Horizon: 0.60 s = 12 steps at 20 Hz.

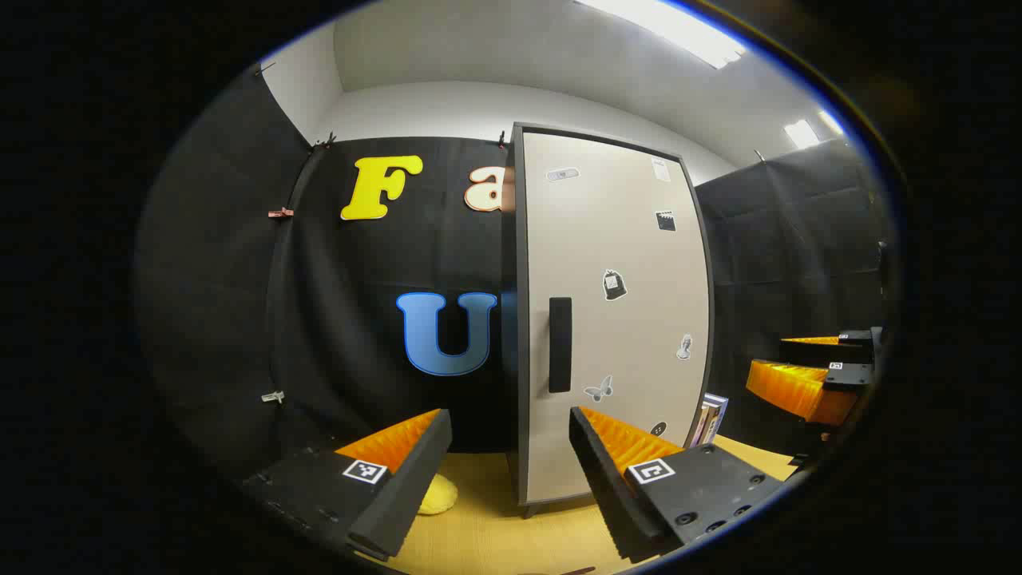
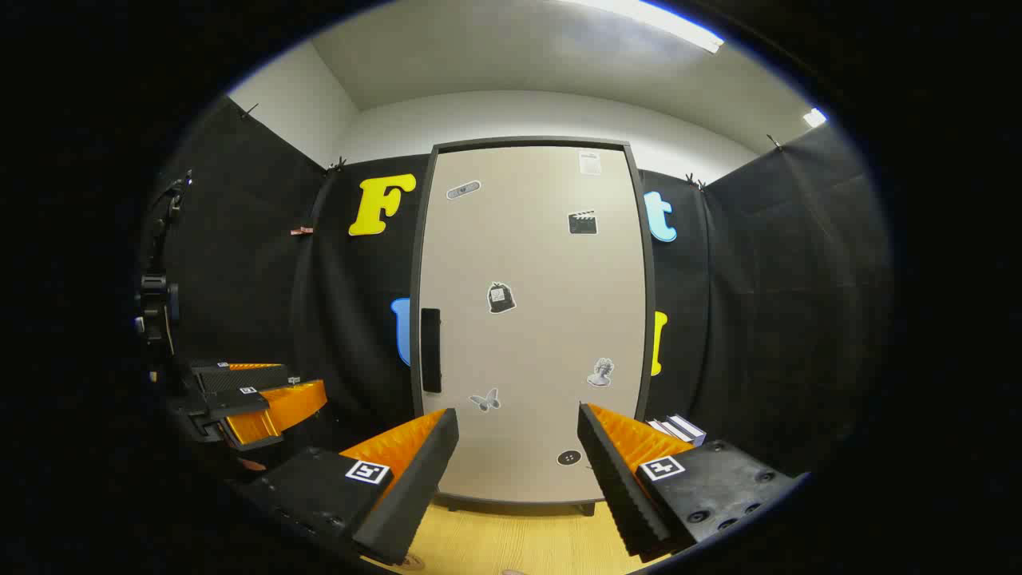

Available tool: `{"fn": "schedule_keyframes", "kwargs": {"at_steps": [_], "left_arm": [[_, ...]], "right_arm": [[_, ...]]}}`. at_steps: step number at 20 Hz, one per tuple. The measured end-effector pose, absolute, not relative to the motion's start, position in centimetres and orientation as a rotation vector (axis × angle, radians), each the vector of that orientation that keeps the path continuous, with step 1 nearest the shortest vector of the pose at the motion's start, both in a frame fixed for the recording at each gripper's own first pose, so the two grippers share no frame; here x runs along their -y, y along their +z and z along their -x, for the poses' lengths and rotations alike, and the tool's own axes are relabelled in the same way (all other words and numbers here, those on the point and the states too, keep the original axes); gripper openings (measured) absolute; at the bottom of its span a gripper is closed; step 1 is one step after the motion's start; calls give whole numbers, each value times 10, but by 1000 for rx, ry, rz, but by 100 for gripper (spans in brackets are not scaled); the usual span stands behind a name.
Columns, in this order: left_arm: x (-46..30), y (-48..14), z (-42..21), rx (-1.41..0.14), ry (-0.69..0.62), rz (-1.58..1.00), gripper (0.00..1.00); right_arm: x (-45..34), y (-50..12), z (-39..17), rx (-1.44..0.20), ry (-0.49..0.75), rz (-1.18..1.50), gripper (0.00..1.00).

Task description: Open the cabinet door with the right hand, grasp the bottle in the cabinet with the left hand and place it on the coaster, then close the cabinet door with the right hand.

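In the left gripper view my left gripper (image 1: 509, 455) gapes wide, empty, over the table (image 1: 495, 535), facing the shut cabinet door (image 1: 615, 311); the coaster (image 1: 439, 495) lies near-left. In the right gripper view my right gripper (image 2: 517, 459) is equally spread, empty, before the door's handle (image 2: 430, 350).

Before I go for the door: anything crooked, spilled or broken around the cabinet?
Nothing stands out. The cabinet door is shut and sits flush in its frame, its handle intact. The table in front shows no spill. Both the left gripper and right gripper are open and apart from the door.
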<state>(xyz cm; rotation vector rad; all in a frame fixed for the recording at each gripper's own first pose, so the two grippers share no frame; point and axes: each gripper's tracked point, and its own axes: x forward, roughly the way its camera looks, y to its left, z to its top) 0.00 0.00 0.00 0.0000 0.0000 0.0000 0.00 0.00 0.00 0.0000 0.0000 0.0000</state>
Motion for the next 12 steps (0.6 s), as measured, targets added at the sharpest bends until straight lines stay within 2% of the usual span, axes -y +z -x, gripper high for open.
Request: {"fn": "schedule_keyframes", "kwargs": {"at_steps": [12], "left_arm": [[-10, 0, 0, 3, 14, -5, 94]], "right_arm": [[-3, 1, -3, 3, -3, 2, 98]]}}
